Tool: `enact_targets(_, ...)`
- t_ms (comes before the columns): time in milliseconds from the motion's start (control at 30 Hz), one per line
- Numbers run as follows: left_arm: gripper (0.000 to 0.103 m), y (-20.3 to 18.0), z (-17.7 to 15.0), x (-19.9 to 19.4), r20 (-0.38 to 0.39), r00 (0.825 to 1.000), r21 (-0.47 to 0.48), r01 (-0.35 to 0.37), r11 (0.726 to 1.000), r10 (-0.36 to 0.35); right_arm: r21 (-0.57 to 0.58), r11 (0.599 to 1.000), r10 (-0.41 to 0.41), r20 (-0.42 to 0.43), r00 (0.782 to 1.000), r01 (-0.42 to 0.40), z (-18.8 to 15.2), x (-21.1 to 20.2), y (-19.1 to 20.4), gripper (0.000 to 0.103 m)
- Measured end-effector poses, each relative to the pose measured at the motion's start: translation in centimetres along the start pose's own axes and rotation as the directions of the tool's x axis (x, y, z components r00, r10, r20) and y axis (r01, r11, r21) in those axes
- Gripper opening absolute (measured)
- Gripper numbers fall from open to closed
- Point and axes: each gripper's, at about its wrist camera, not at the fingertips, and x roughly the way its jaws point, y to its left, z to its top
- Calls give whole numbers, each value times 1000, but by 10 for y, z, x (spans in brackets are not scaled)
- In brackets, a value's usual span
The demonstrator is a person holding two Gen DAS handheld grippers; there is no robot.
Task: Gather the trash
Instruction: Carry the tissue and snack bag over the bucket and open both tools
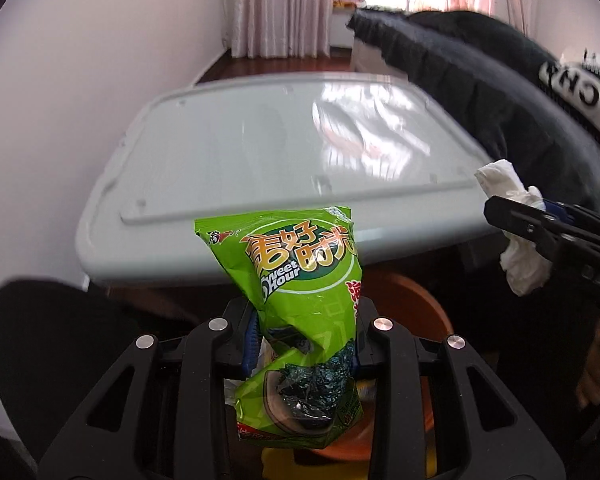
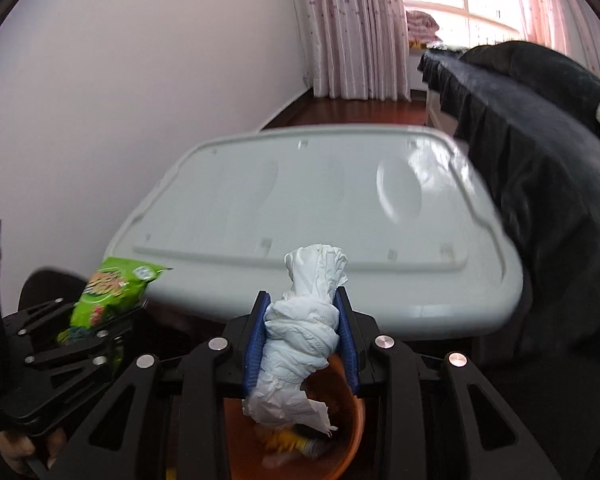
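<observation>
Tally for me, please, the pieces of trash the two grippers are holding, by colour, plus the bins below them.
Green snack wrapper, in the left gripper: 1
White crumpled tissue, in the right gripper: 1
Orange bin: 1
Total: 3

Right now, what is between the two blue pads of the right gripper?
In the right wrist view, a twisted white tissue is clamped between the right gripper's pads, above the orange bin. Nothing else sits there.

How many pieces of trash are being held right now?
2: a green snack bag in the left gripper, a crumpled white tissue in the right gripper. More lies in the orange bin below.
</observation>
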Motion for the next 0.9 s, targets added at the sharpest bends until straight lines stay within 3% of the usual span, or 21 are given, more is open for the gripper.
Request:
enact_targets(200, 31, 10, -17, 17, -97, 994, -28, 44, 999, -46, 42, 999, 20, -100, 995, -16, -34, 21, 4, 33)
enact_targets(400, 31, 9, -30, 33, -166, 985, -24, 41, 999, -44, 62, 998, 32, -150, 988, -23, -44, 32, 2, 33)
enact_targets(900, 31, 5, -29, 44, -203, 978, -10, 43, 999, -44, 49, 999, 22, -189, 982, -13, -52, 40, 4, 33)
